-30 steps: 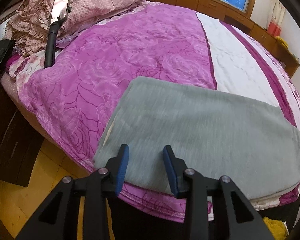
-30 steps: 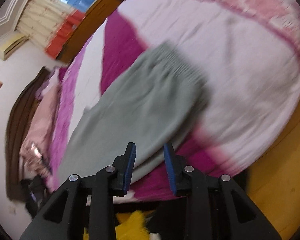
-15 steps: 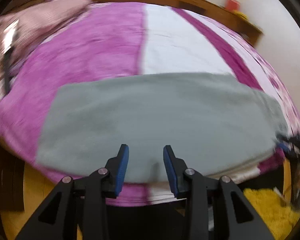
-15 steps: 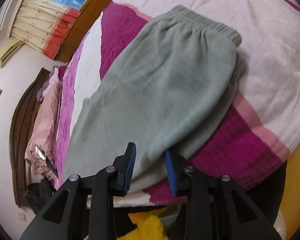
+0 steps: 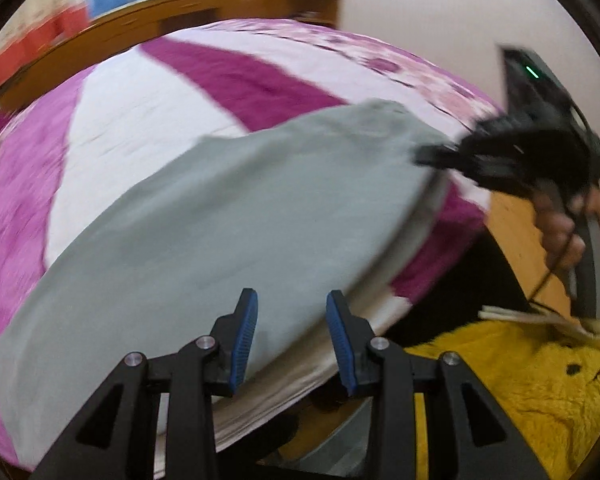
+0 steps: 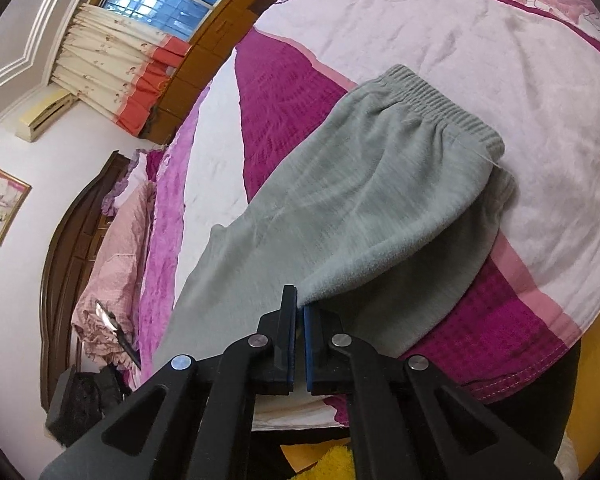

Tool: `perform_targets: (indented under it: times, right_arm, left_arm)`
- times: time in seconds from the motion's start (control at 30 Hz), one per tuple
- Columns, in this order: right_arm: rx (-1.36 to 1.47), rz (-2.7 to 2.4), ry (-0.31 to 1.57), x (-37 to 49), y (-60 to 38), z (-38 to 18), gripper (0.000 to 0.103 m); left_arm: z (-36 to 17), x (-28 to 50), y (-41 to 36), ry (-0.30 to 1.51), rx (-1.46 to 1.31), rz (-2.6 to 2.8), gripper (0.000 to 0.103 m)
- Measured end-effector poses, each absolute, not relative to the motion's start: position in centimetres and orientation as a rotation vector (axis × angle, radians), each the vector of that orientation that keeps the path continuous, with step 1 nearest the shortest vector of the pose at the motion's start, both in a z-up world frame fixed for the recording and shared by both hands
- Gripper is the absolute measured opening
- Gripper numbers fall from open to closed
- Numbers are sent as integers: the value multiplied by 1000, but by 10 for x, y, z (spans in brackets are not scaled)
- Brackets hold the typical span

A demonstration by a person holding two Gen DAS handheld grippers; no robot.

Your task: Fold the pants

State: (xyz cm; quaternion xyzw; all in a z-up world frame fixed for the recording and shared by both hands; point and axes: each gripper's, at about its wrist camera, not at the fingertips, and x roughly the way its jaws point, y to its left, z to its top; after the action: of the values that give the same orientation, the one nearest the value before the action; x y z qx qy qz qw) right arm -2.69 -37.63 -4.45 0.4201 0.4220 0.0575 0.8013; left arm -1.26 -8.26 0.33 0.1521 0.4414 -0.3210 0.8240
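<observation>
Pants of soft grey fleece with a ribbed elastic waistband [image 6: 340, 216] lay flat along the near edge of the round bed's pink, magenta and white quilt [image 6: 480, 32], one leg already stacked on the other, so the lengthwise fold looked done. The right gripper [image 6: 300, 312] had its blue-padded fingers pressed together on the near edge of the upper layer, close to the waistband end; a thin lip of cloth ran into the pinch. The left gripper [image 5: 288, 320] hung over the middle of the near edge with its fingers apart and nothing between them, the view blurred. From that camera the right gripper [image 5: 432, 156] showed at the far end of the fabric, a hand [image 5: 564, 228] on its handle. Folding the length crosswise appeared to be what remained, and no such fold was visible yet.
</observation>
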Motion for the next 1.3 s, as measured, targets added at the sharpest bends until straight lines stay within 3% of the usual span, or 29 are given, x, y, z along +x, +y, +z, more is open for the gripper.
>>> perform_targets:
  times: [0.33, 0.43, 0.53, 0.97, 1.1, 1.23, 1.3]
  right_arm:
    - [972, 144, 897, -28, -387, -43, 0]
    - [971, 144, 898, -30, -388, -43, 0]
    - [944, 135, 903, -33, -387, -42, 0]
    - [796, 63, 992, -50, -378, -69, 0]
    - [866, 73, 1023, -49, -388, -85, 0]
    - [902, 41, 957, -57, -407, -77, 0]
    - [887, 0, 900, -60, -419, -67, 5]
  left_arm:
    - [-20, -24, -127, 875, 542, -614, 36]
    - [-19, -20, -120, 864, 521, -617, 6]
    - [-11, -17, -111, 866, 441, -657, 3]
    - [-40, -9, -109, 1006, 413, -730, 6]
    - [-41, -4, -103, 1054, 362, -739, 8]
    - [-21, -14, -92, 999, 379, -721, 17]
    - [-11, -16, -83, 967, 378, -689, 22]
